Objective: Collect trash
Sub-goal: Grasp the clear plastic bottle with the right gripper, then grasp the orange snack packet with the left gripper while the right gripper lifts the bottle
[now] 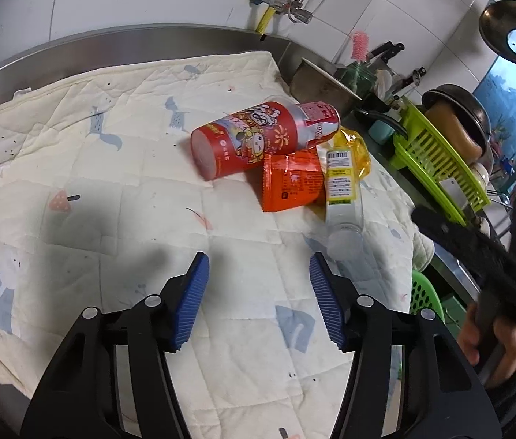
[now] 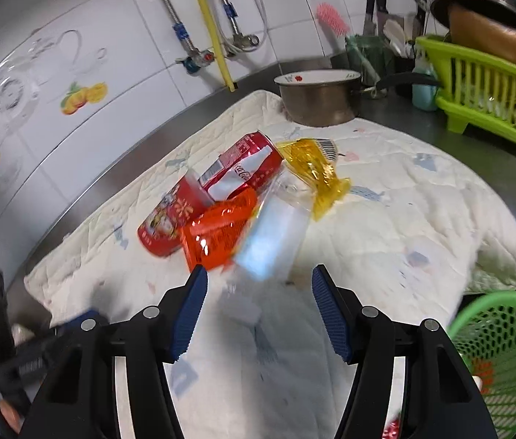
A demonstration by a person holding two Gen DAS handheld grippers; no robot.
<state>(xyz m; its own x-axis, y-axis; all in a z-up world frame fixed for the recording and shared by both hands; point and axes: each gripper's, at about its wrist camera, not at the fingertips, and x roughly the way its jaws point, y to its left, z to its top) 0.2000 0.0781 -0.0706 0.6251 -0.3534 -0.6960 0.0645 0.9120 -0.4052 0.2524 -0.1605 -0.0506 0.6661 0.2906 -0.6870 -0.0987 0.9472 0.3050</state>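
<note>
On the quilted cloth [image 1: 86, 168] the trash lies heaped: a red cup [image 1: 243, 142] leftmost, an orange packet [image 1: 291, 183] against it, then a clear bottle [image 1: 342, 190] over a yellow wrapper [image 1: 358, 150]. The left gripper [image 1: 258, 292] and the right gripper [image 2: 260, 303] both hover near the heap, jaws spread and empty.

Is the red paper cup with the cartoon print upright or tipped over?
Tipped over: the red cartoon-print paper cup lies on its side on the white quilted cloth, its flat base facing the left-wrist camera.
</note>
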